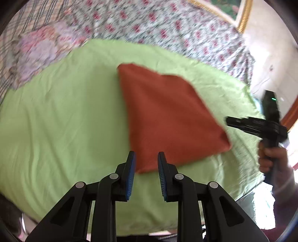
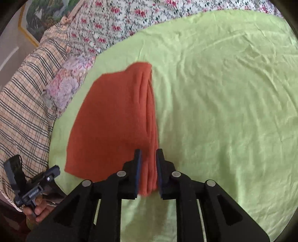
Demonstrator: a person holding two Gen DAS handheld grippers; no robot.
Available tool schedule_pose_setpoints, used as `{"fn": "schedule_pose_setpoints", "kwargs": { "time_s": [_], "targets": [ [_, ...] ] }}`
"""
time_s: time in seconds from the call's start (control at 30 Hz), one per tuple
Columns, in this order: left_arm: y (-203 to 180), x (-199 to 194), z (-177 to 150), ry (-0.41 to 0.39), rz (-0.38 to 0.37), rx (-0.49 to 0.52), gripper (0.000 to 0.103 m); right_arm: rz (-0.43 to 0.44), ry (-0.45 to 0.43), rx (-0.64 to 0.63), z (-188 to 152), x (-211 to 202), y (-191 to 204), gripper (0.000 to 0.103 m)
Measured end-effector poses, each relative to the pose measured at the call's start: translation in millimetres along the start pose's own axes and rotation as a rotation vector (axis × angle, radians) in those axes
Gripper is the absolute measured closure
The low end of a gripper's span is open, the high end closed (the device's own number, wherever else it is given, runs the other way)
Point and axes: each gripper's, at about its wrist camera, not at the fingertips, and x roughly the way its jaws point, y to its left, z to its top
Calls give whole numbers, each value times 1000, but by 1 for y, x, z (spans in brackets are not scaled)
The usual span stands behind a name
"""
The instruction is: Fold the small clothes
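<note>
A folded rust-orange cloth lies flat on a light green sheet. My left gripper is open, its fingertips just above the cloth's near corner, holding nothing. In the right wrist view the cloth shows its stacked folded edge running toward me. My right gripper is open with the jaws either side of that folded edge; they do not pinch it. The right gripper also shows at the right of the left wrist view, beside the cloth's right corner.
The green sheet covers a bed with a floral bedspread behind it. A plaid blanket and a pale flowered pillow lie at the left. A gold-framed picture hangs on the wall.
</note>
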Motion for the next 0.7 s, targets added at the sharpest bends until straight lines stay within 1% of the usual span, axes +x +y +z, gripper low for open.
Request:
{"fn": "schedule_pose_setpoints", "kwargs": {
  "time_s": [0.03, 0.07, 0.1, 0.13, 0.2, 0.27, 0.3, 0.33, 0.37, 0.43, 0.5, 0.57, 0.63, 0.7],
  "targets": [
    [-3, 2, 6, -17, -26, 4, 78, 6, -12, -1, 9, 2, 2, 78],
    [-4, 7, 10, -12, -45, 6, 78, 13, -26, -9, 19, 5, 6, 76],
    [-7, 15, 14, -1, -52, 8, 78, 21, -43, -17, 30, 11, 9, 70],
    [-10, 20, 16, 2, -51, 12, 78, 33, -49, -18, 40, 20, 12, 66],
    [-13, 35, 17, 22, -70, 20, 79, 45, -42, 1, 56, 35, 12, 66],
    [-13, 55, 16, 72, -101, 23, 79, 43, -30, 26, 72, 59, 13, 66],
    [-12, 63, 14, 98, -89, 25, 79, 44, -21, 40, 77, 67, 12, 66],
    [-13, 71, 13, 119, -69, 30, 81, 51, -1, 58, 82, 78, 10, 75],
    [-12, 76, 10, 133, -60, 37, 82, 53, 23, 59, 86, 86, 10, 91],
    [-8, 84, 5, 149, -52, 43, 87, 28, 1, 25, 86, 82, 12, 92],
    [-5, 88, 3, 156, -65, 24, 87, 3, -14, -6, 84, 78, 16, 93],
    [-5, 88, 4, 157, -70, 16, 88, -63, 2, -37, 79, 90, 14, 93],
    [-7, 88, 3, 156, -58, 24, 88, -75, 11, -18, 76, 101, 7, 93],
    [-7, 88, 2, 155, -56, 15, 89, -69, -1, 6, 75, 99, 4, 92]
  ]
}}
